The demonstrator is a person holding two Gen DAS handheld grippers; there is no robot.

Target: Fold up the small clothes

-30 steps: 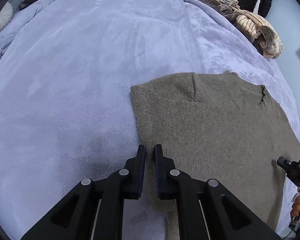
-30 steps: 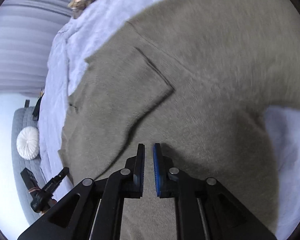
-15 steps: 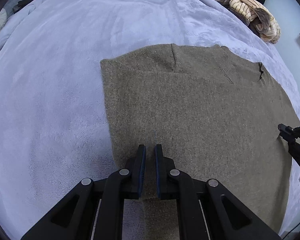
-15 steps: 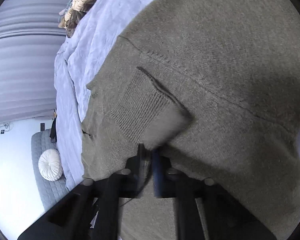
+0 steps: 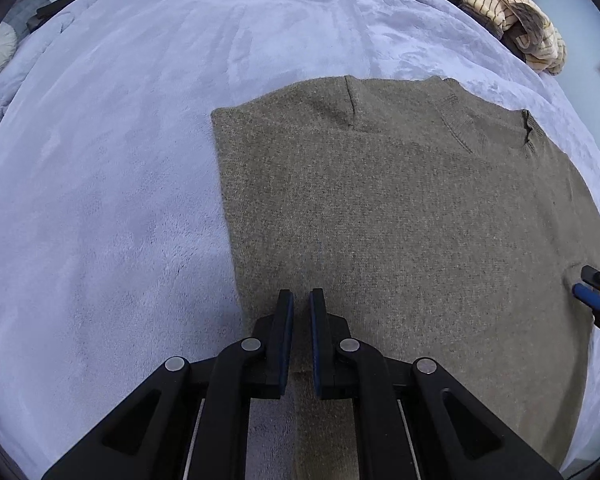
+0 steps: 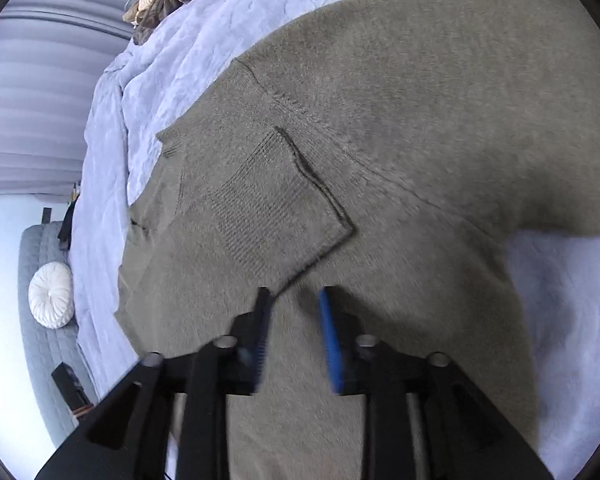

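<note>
Sweater [image 5: 400, 240] on bed [image 5: 100, 200], sleeve [image 6: 276, 208] folded in; left gripper [image 5: 301, 300] fingers pressed together, right gripper [image 6: 294, 300] fingers just spreading, empty; further folds remain.

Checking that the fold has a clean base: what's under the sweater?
The sweater lies on a lavender blanket, visible all around it. Whatever is directly beneath the sweater is covered.

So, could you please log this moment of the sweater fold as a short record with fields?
Garment: olive knit sweater, flat on a lavender plush blanket
Sleeve: cuff folded across the body
Left gripper: shut on the sweater's hem
Right gripper: fingers just opened, nothing between them, cuff lying just ahead
Background: heap of clothes at the far edge
</note>
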